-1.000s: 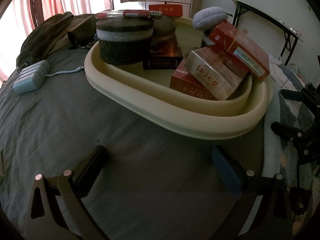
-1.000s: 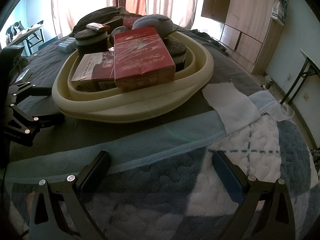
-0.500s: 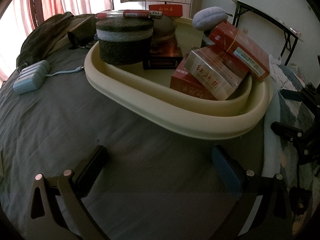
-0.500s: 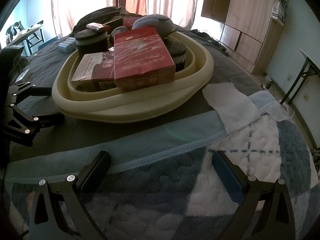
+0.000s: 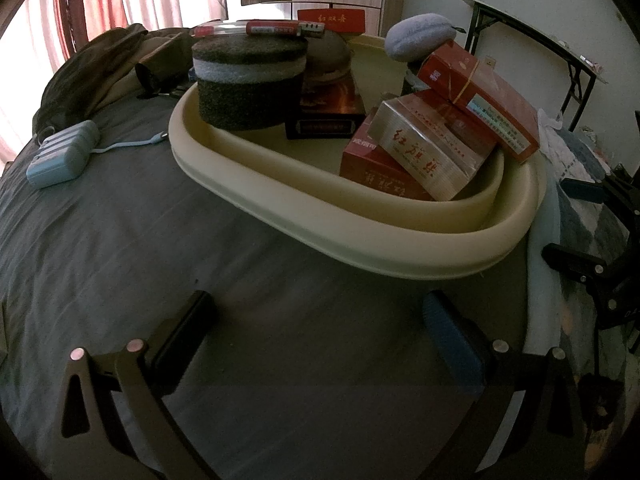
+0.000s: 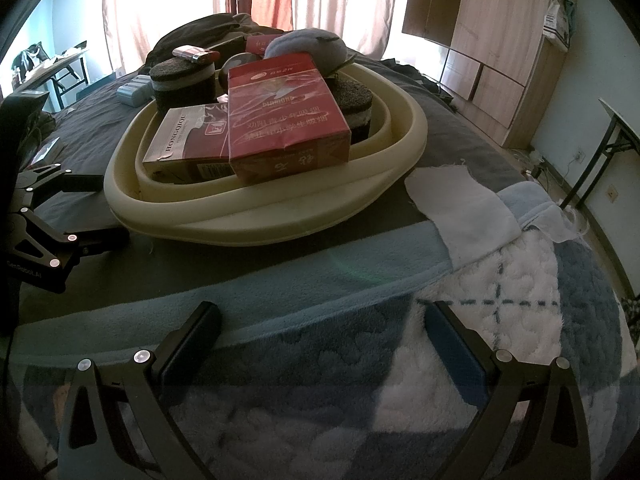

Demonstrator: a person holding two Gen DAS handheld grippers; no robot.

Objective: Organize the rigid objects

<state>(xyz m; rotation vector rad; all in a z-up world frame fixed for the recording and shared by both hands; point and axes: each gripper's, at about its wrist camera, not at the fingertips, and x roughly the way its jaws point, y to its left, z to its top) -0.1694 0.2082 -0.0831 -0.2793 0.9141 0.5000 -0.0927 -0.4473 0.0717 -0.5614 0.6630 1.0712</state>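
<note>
Cream plastic forms the oval basin (image 5: 400,256) that is set on a grey bedsheet (image 5: 168,240), and the rigid objects are gathered inside it. A dark foam cylinder (image 5: 248,88) with a pale band is stood at the basin's far-left side, and a red-and-silver lighter (image 5: 274,29) is laid across its top. Red cigarette packs are stacked at the other end — one silver-faced pack (image 5: 432,156) is tilted over a red pack (image 5: 376,172), and another red pack (image 5: 480,96) is leaned against the rim above them. A grey-blue pouch (image 5: 420,38) is seen behind them.

The left gripper (image 5: 320,332) is held low over the bare sheet in front of the basin, its fingers spread wide with nothing between them. The right gripper (image 6: 324,340) is likewise spread and empty, held over a blue-and-white fleece blanket (image 6: 500,320) just short of the basin (image 6: 260,224). From the right wrist view, a large red pack (image 6: 284,120) is seen lying on top of a dark-red pack (image 6: 188,140).

A pale blue power bank (image 5: 64,154) with its cable is left on the sheet, well apart from the basin.
</note>
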